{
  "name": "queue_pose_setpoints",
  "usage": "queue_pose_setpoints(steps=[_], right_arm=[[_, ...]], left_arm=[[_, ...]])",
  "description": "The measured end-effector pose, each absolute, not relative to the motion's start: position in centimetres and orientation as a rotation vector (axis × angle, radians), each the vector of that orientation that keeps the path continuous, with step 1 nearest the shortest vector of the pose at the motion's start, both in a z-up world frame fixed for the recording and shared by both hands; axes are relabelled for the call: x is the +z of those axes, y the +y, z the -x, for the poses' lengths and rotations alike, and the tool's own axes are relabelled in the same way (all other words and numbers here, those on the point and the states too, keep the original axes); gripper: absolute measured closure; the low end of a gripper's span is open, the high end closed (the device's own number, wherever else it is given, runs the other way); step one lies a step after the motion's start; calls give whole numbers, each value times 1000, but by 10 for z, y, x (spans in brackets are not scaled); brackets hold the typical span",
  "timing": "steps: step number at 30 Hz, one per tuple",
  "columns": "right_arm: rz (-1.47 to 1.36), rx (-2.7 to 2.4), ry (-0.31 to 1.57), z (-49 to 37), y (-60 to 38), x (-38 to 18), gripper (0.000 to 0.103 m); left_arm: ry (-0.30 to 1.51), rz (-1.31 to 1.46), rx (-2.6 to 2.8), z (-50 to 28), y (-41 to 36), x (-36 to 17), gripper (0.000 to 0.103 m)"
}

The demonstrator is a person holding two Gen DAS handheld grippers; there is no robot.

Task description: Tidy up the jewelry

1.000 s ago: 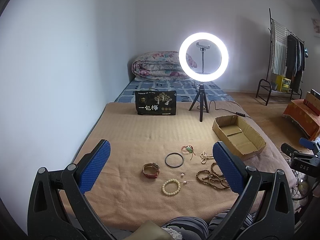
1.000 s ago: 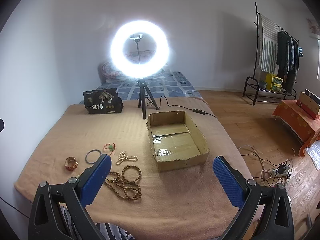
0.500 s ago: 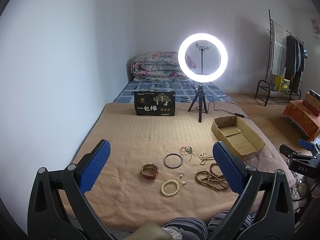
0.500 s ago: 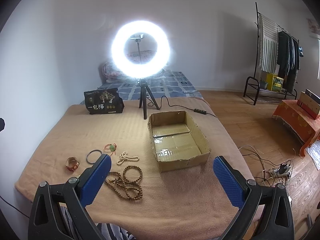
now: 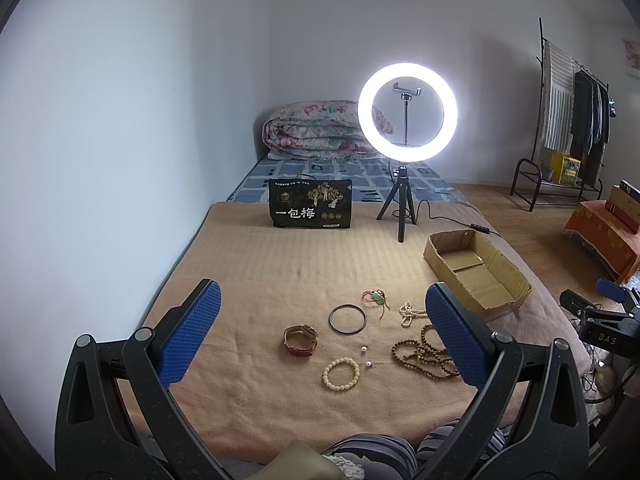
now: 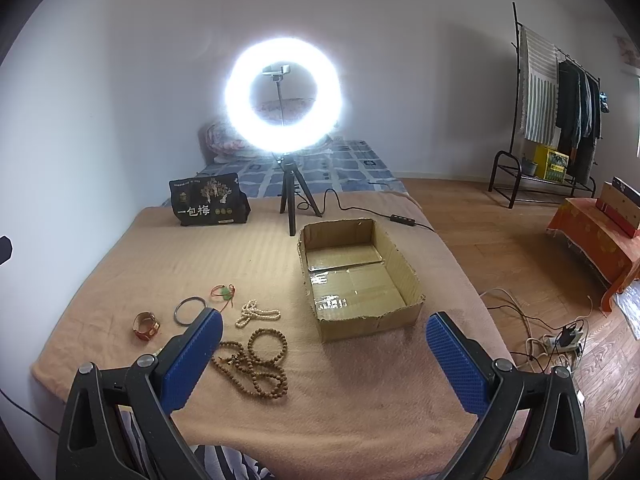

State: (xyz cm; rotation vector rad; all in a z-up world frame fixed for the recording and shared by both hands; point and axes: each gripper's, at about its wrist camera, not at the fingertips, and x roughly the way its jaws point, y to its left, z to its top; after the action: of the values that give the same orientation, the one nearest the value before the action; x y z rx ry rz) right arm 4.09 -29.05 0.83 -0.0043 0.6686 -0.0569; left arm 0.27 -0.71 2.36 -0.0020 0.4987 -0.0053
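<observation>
Above jewelry, both grippers' fingers (image 5: 192,336) wide, empty

1. The black bag (image 5: 310,203) standing on the blanket carries the large white characters "一包梅". In the right wrist view the same bag (image 6: 208,200) shows these characters again.
2. The small print above the characters is too small to read.
3. The right gripper (image 5: 608,326), seen from the left wrist camera, has the letters "DAS" on its black body.
</observation>
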Motion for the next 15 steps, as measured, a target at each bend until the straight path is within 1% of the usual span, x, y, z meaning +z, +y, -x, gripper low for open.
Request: queue_pose_setpoints(steps=[4,15], right_arm=[[3,-53,674,-41,-289,7,0],[23,8,736,-58,-287,-12,0]], left_arm=[[505,5,-2,-6,-6,21,0],[586,-5,46,-33,25,-19,0]])
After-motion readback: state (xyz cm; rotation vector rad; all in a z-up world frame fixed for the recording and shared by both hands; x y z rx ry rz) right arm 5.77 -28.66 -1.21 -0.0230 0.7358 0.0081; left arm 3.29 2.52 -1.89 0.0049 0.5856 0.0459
